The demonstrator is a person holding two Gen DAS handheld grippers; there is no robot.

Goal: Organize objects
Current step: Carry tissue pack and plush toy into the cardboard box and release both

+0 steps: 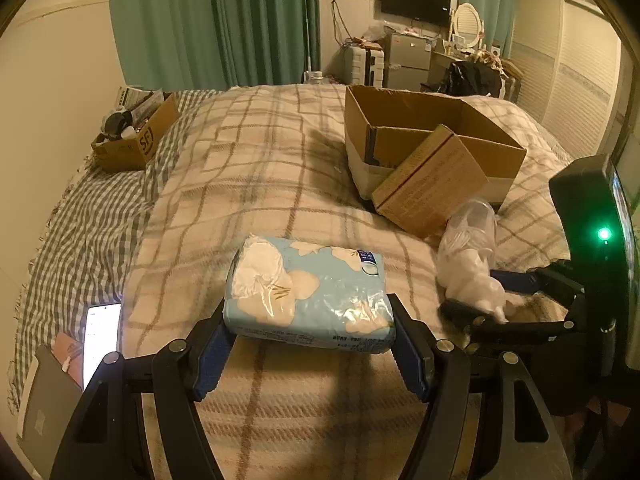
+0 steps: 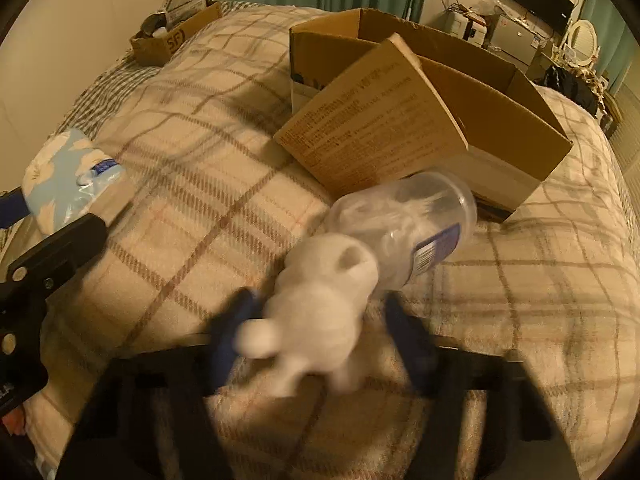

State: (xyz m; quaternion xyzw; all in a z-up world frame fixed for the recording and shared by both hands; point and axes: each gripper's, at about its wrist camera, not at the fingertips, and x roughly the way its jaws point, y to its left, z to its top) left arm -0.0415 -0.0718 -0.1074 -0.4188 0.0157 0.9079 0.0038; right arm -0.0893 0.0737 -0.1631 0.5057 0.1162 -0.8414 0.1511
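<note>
We note bed (image 1: pixel 280 152) carrying large open cardboard box (image 1: pixel 404 120). Blue tissue pack (image 1: pixel 308 292) clamped in left gripper (image 1: pixel 308 354). White plush toy (image 2: pixel 320 312) between 2 jaws of right gripper (image 2: pixel 320 344); contact blurred, we cannot tell grip. Clear plastic cup (image 2: pixel 412 220) touching toy.

bed (image 1: pixel 280 152) with plaid blanket; on it: open cardboard box (image 1: pixel 432 136), small box (image 1: pixel 136 136) at far corner, lit phone (image 1: pixel 102 336), notebook (image 1: pixel 48 408), clear cup (image 2: pixel 416 220).
</note>
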